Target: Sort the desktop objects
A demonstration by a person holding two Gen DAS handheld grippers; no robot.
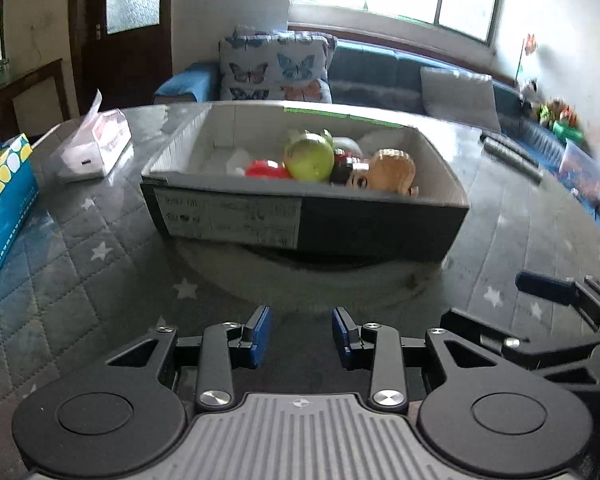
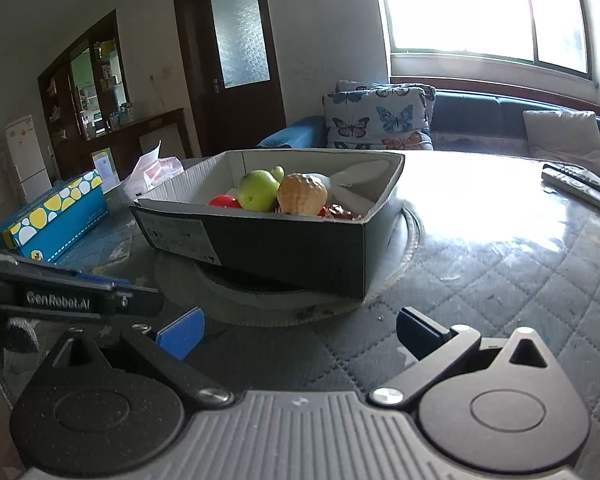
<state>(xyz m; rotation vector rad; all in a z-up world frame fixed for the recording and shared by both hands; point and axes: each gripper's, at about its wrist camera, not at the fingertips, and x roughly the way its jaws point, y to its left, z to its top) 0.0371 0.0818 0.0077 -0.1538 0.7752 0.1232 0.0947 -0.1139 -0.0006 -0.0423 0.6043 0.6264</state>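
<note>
A cardboard box (image 1: pixel 236 216) sits on a round turntable (image 1: pixel 300 284) in the middle of the table (image 1: pixel 100 248). In the box lie an apple (image 1: pixel 309 157), a doll's head (image 1: pixel 392 170) to its right and a small toy (image 1: pixel 265 169) to its left, all touching. Left of the box rests a tissue pack (image 1: pixel 94 148); further left, near the table edge, a long carton (image 1: pixel 2 200). Two remote controls (image 2: pixel 578 186) lie well apart to the right. Behind the table stands a sofa (image 2: pixel 480 116) with cushions (image 2: pixel 376 120)

We read "GenRobot.AI" in white letters on the black left tongs (image 2: pixel 80 300), seen from the right wrist. The label on the box (image 1: pixel 228 216) is too blurred to read.
</note>
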